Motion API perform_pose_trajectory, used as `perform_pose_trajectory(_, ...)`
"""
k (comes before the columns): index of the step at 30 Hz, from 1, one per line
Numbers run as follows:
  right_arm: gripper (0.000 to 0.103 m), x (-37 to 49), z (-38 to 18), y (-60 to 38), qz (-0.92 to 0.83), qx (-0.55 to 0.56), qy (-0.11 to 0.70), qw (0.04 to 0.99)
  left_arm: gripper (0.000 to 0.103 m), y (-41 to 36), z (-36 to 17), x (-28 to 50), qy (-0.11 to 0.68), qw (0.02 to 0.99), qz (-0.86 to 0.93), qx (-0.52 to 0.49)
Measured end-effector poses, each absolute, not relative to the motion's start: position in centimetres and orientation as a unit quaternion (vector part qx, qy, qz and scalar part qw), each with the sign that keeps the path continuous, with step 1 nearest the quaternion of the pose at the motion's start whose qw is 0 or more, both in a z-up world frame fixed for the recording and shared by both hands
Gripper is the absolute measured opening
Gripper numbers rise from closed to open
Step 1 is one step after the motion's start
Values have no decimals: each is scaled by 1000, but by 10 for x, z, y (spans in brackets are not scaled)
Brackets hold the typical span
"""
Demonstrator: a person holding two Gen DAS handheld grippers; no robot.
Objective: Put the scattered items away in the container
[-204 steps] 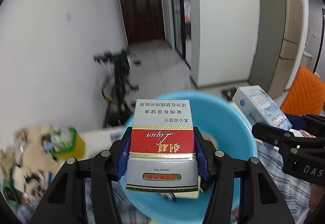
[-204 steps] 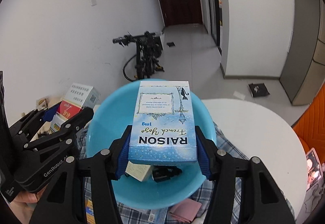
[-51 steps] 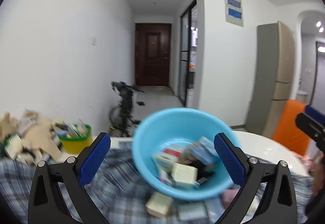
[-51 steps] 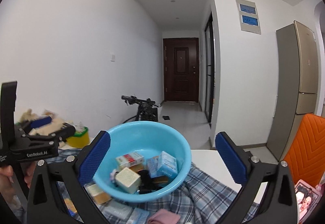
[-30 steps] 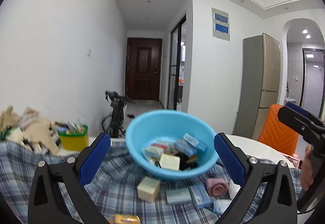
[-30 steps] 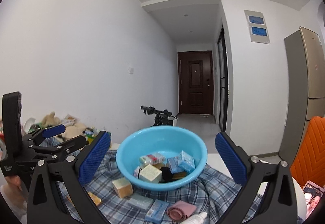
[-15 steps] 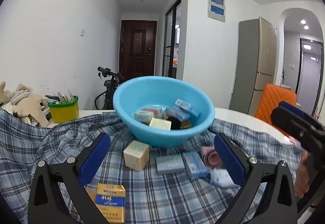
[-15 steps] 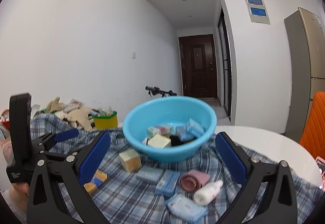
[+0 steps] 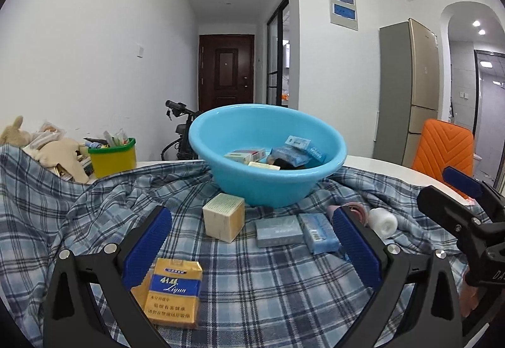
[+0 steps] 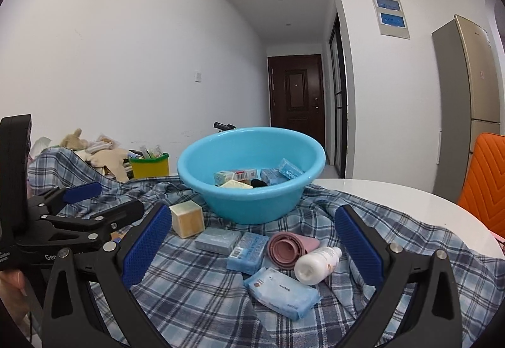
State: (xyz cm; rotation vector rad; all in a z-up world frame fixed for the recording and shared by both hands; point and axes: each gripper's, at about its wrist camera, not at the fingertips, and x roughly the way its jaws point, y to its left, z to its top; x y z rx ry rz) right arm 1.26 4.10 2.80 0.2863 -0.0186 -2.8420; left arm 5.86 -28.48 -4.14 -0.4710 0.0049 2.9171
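- The left tool (image 9: pixel 252 248) is wide open and holds nothing; its two blue pads stand low over the checked cloth (image 9: pixel 79 215).
- The right tool (image 10: pixel 254 242) is also wide open and empty, low over the same cloth.
- Just beside the left pad of the left tool lies a yellow cigarette pack (image 9: pixel 173 292), flat on the cloth.
- Between the pads of the left tool, farther ahead, stand a cream cube box (image 9: pixel 223 217), a grey flat box (image 9: pixel 278 230) and a light blue box (image 9: pixel 318 232), close together.
- In the right wrist view, a pink rolled item (image 10: pixel 288 248), a white bottle (image 10: pixel 317 260) lying on its side and a tissue pack (image 10: pixel 282 291) lie near each other.
- The blue basin (image 9: pixel 268 187) stands on the cloth behind these things and already contains several small boxes.
- The cloth covers a round white desk (image 10: pixel 394 196), bare on its right part.
- At the left, a yellow and green tub (image 9: pixel 112 158) and soft toys (image 9: pixel 60 152) are near the wall.
- Behind, a corridor leads to a dark brown door (image 9: pixel 225 70); a bicycle (image 9: pixel 180 127) leans there.
- At the right stand a tall fridge (image 9: pixel 407 89) and an orange chair (image 9: pixel 442 152).
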Motion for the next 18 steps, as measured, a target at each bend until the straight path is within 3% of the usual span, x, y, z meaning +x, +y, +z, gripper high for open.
perform_pose_trajectory(18,103,-3,16,44,-983,145,6,109,103,-285,-58,62,5,88,986,-141)
